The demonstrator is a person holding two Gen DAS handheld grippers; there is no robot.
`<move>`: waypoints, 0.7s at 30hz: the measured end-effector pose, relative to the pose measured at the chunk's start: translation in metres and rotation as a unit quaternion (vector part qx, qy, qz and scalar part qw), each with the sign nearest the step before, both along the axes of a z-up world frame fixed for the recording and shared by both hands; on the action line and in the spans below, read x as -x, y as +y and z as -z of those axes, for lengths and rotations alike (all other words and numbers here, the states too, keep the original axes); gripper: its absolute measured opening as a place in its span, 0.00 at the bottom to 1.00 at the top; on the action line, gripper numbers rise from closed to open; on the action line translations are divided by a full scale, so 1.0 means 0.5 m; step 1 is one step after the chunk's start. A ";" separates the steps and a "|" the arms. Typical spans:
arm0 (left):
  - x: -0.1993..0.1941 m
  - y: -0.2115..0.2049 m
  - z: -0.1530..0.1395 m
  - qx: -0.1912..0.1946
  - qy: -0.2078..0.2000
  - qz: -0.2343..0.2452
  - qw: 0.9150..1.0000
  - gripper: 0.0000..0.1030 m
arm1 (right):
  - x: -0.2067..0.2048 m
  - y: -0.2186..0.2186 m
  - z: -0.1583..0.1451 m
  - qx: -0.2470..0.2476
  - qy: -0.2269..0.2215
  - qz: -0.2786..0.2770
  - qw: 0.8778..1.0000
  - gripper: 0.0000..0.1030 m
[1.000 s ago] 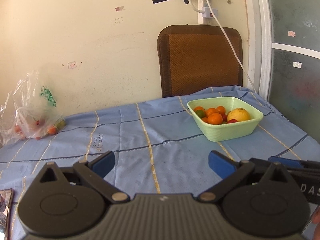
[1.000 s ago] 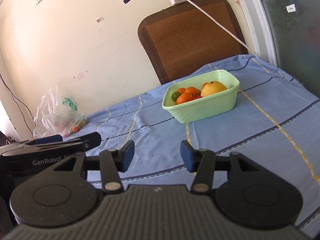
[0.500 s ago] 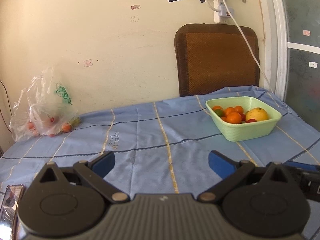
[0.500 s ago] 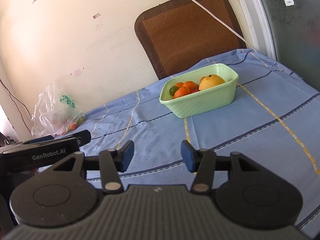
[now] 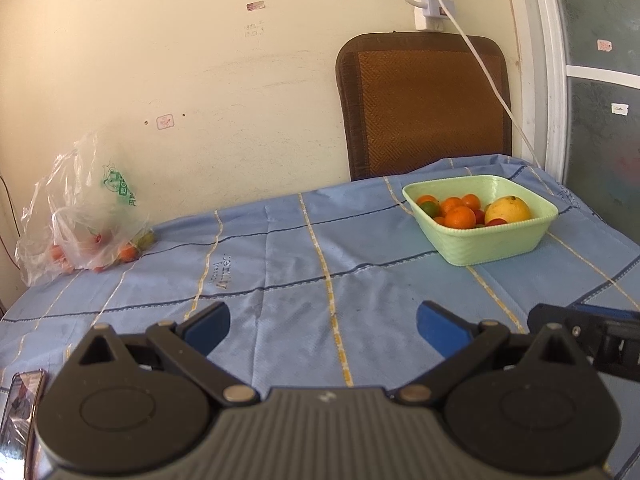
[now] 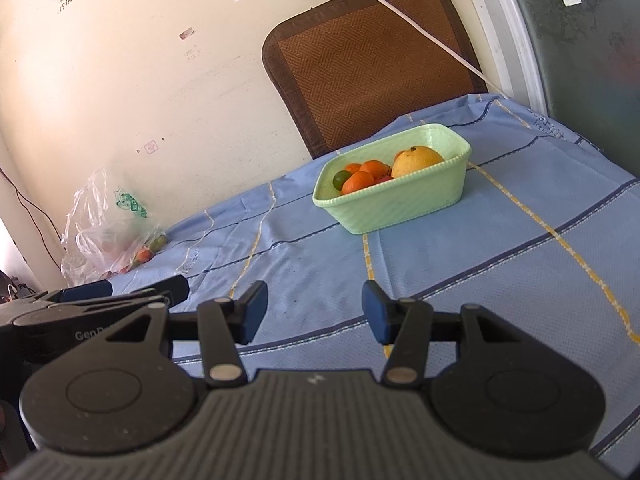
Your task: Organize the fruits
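Note:
A pale green basket [image 5: 496, 246] [image 6: 400, 208] stands on the blue tablecloth at the far right, holding small oranges [image 5: 460, 216] [image 6: 358, 182], a green fruit [image 6: 340, 178], red pieces and a large yellow citrus [image 5: 508, 209] [image 6: 418, 160]. A clear plastic bag [image 5: 86, 216] [image 6: 104, 232] with more small fruit lies at the far left by the wall. My left gripper [image 5: 324, 324] hovers open over the near cloth with nothing between its blue pads. My right gripper [image 6: 314, 310] is partly open and empty, well short of the basket.
A brown woven chair back [image 5: 424, 100] rises behind the table's far edge, with a white cable [image 5: 480, 64] hanging across it. A phone [image 5: 22, 404] lies at the near left. A glass door frame [image 5: 552, 80] bounds the right. The blue tablecloth [image 5: 280, 264] spreads between bag and basket.
The left wrist view has swung slightly, shifting the basket and bag across the picture. The right view tilted a little. Both grippers keep the same gap.

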State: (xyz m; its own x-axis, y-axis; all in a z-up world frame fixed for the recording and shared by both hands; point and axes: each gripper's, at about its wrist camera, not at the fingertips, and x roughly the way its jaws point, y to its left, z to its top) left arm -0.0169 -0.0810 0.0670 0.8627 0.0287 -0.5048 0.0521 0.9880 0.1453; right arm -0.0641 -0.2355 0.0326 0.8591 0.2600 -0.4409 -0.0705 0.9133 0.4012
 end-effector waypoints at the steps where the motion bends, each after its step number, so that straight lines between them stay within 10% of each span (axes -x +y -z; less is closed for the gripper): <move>1: 0.000 0.000 0.000 -0.001 0.000 0.001 1.000 1.00 | 0.000 0.000 0.000 0.000 0.000 0.000 1.000 0.53; 21: 0.005 -0.005 0.001 -0.028 -0.017 0.005 0.999 1.00 | -0.002 0.000 0.002 0.002 0.002 -0.004 1.000 0.53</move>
State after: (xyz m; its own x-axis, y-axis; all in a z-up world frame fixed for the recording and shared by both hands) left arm -0.0194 -0.0838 0.0664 0.8797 0.0471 -0.4731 0.0566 0.9776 0.2027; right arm -0.0632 -0.2358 0.0313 0.8549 0.2651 -0.4460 -0.0765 0.9146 0.3971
